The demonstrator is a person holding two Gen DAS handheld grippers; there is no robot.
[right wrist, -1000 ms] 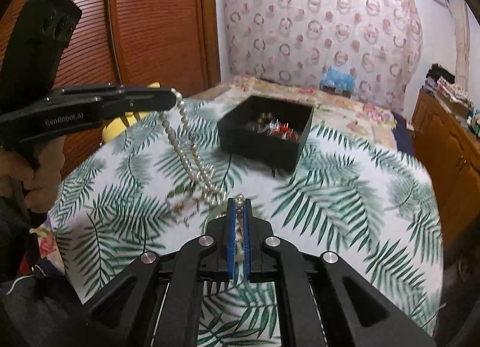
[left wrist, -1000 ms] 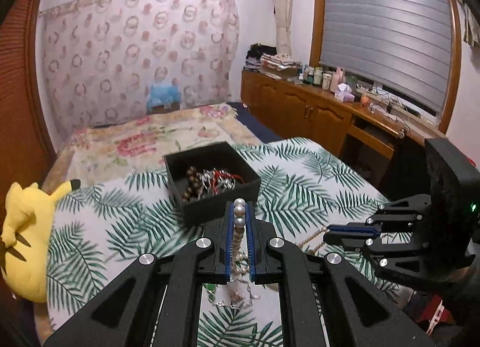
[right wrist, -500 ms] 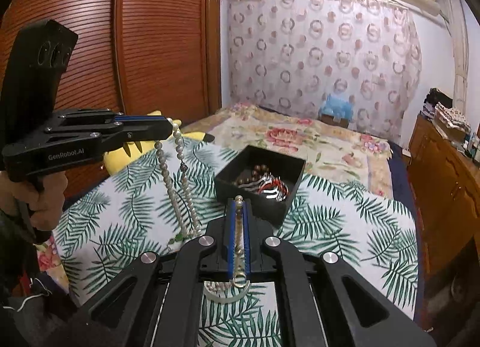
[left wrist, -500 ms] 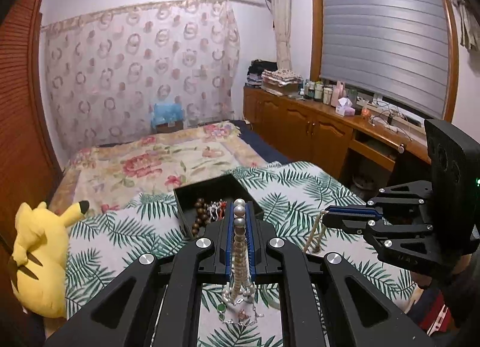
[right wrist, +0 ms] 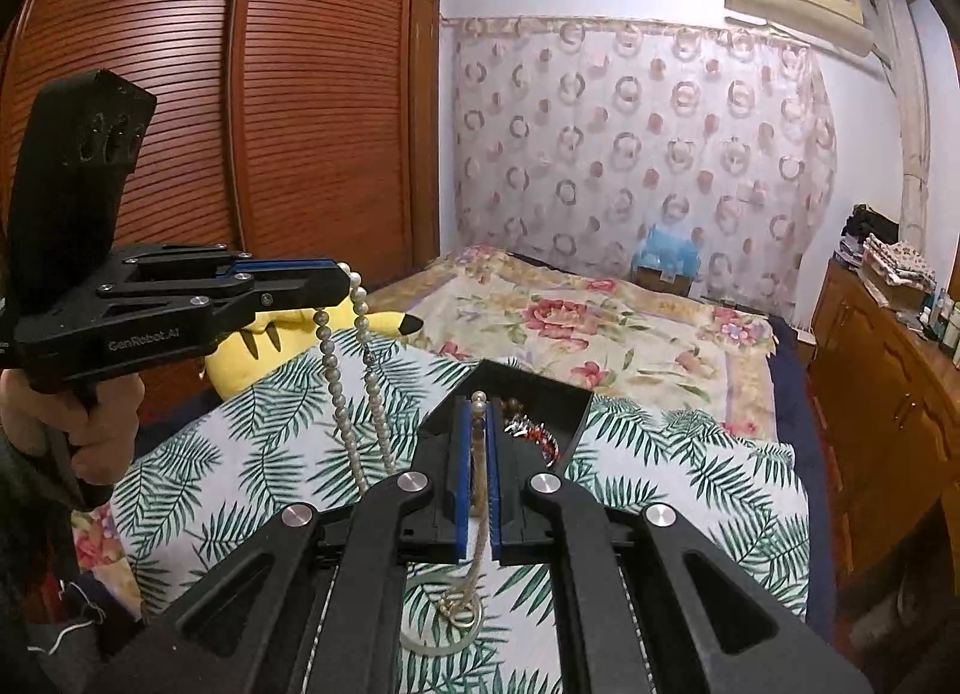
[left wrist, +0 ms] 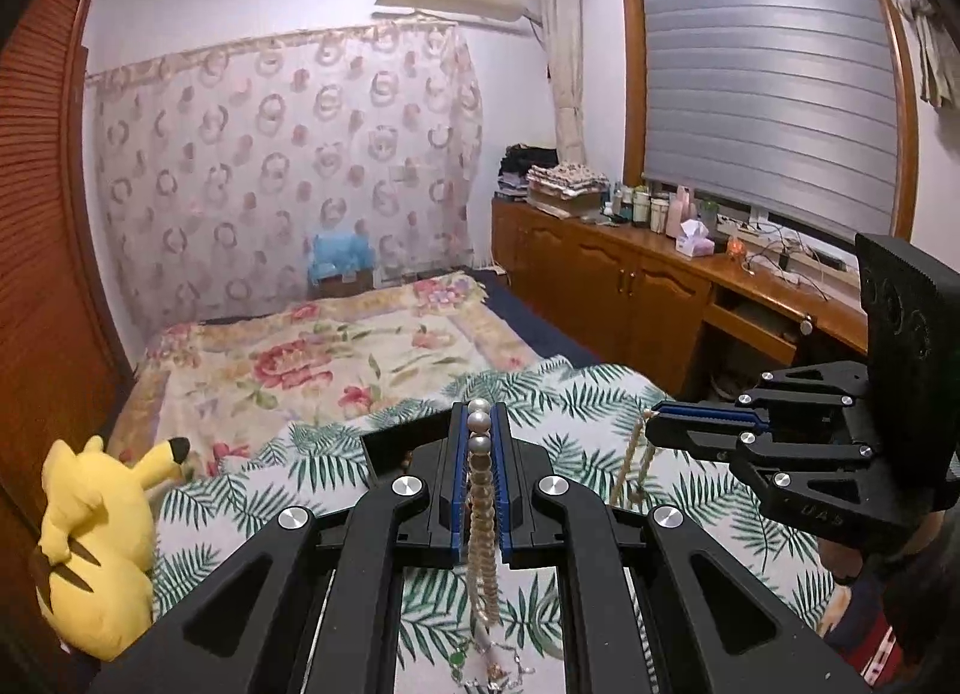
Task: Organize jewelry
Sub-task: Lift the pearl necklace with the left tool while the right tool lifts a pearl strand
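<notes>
My left gripper [left wrist: 479,424] is shut on a pearl necklace [left wrist: 482,508], whose strands hang down between the fingers; it also shows in the right wrist view [right wrist: 345,274] with the pearls [right wrist: 354,394] dangling. My right gripper [right wrist: 478,403] is shut on a thinner bead strand [right wrist: 477,514] that hangs to a pale ring [right wrist: 441,631]; in the left wrist view [left wrist: 651,424] the strand [left wrist: 633,463] droops from its tip. The black jewelry box [right wrist: 540,394] holding beads and red pieces sits on the leaf-print cloth just beyond my right gripper. A tangle of small jewelry [left wrist: 486,664] lies under my left gripper.
A yellow plush toy [left wrist: 96,544] lies at the bed's left edge beside the wooden wardrobe [right wrist: 180,93]. A floral bedspread [left wrist: 336,346] covers the far bed. A wooden counter [left wrist: 690,262] with bottles runs along the right under the window.
Both grippers have risen well above the bed, lifting the pearl strands off the cloth. The box now sits lower in both views, partly hidden behind the fingers.
</notes>
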